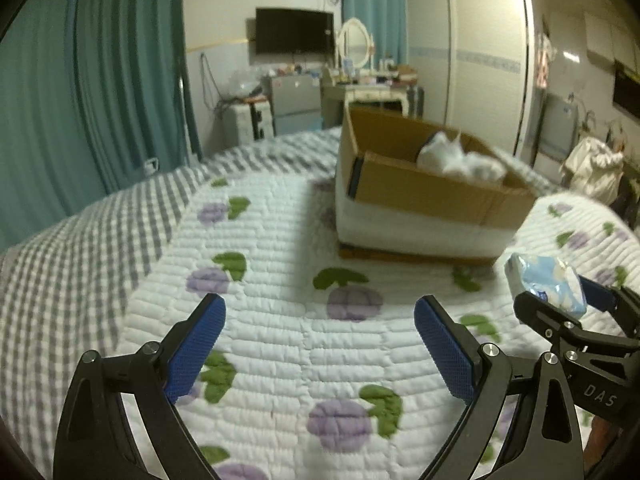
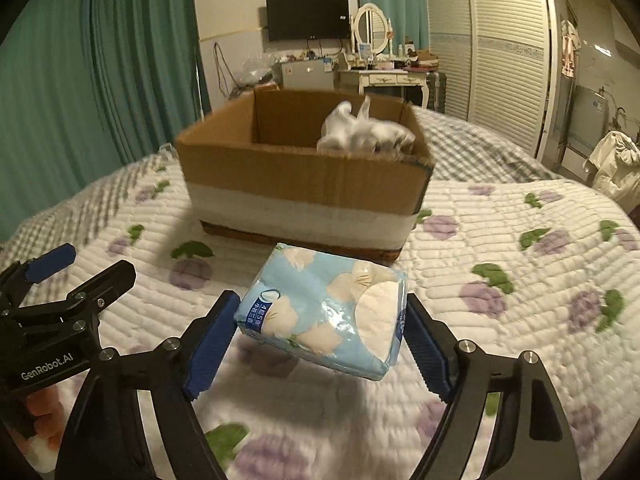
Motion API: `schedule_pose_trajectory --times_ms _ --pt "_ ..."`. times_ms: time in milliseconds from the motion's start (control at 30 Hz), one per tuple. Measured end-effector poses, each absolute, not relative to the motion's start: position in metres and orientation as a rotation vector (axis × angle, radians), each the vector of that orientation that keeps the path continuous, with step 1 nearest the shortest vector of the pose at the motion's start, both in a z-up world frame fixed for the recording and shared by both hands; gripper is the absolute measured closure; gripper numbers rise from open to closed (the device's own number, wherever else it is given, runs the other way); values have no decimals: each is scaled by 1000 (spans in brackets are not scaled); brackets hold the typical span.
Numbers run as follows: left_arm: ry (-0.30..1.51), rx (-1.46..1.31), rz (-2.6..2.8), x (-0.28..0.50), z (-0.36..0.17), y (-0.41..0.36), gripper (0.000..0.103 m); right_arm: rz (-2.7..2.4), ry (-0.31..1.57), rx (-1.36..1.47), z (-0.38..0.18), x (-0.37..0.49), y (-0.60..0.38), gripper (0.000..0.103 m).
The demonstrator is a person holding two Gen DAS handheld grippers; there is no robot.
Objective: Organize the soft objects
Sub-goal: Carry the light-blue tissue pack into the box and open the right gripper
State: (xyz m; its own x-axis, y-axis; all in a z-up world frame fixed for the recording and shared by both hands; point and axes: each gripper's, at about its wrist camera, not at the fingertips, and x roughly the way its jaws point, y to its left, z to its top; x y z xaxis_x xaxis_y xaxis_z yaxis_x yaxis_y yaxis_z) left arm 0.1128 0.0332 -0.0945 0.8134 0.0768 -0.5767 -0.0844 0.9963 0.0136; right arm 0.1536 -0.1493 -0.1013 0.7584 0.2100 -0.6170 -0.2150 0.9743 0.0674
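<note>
A light blue tissue pack [image 2: 324, 312] with white flowers is held between my right gripper's [image 2: 320, 344] blue pads, lifted above the quilt. It also shows in the left wrist view [image 1: 548, 284], clamped in the right gripper [image 1: 560, 300]. An open cardboard box [image 2: 304, 184] stands on the bed beyond it, with a white soft bundle [image 2: 364, 132] inside. My left gripper [image 1: 320, 344] is open and empty over the quilt, left of the right gripper; it shows at the left edge in the right wrist view [image 2: 80, 268].
The bed has a white quilt [image 1: 280, 340] with purple flowers and a grey checked cover [image 1: 80, 260] at the left. Teal curtains, a TV, a dressing table and a wardrobe stand past the bed. Pale clothes [image 2: 616, 160] hang at the right.
</note>
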Motion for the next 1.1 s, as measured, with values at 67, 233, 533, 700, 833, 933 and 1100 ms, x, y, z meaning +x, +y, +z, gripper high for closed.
schedule_pose_trajectory --times_ms 67,233,533,700,833,933,1100 --pt "599 -28 84 102 -83 32 6 231 654 -8 -87 141 -152 22" --pt "535 -41 80 81 -48 30 6 224 573 -56 -43 104 -154 22" --pt "403 -14 86 66 21 24 6 229 418 -58 33 69 -166 22" --pt "350 13 94 79 46 23 6 245 373 -44 66 83 -171 22" --pt "307 28 89 108 58 20 6 247 350 -47 83 109 -173 23" --pt "296 33 86 141 58 19 6 253 351 -46 91 139 -173 23" --pt "305 65 77 199 45 15 6 297 397 3 89 203 -170 24"
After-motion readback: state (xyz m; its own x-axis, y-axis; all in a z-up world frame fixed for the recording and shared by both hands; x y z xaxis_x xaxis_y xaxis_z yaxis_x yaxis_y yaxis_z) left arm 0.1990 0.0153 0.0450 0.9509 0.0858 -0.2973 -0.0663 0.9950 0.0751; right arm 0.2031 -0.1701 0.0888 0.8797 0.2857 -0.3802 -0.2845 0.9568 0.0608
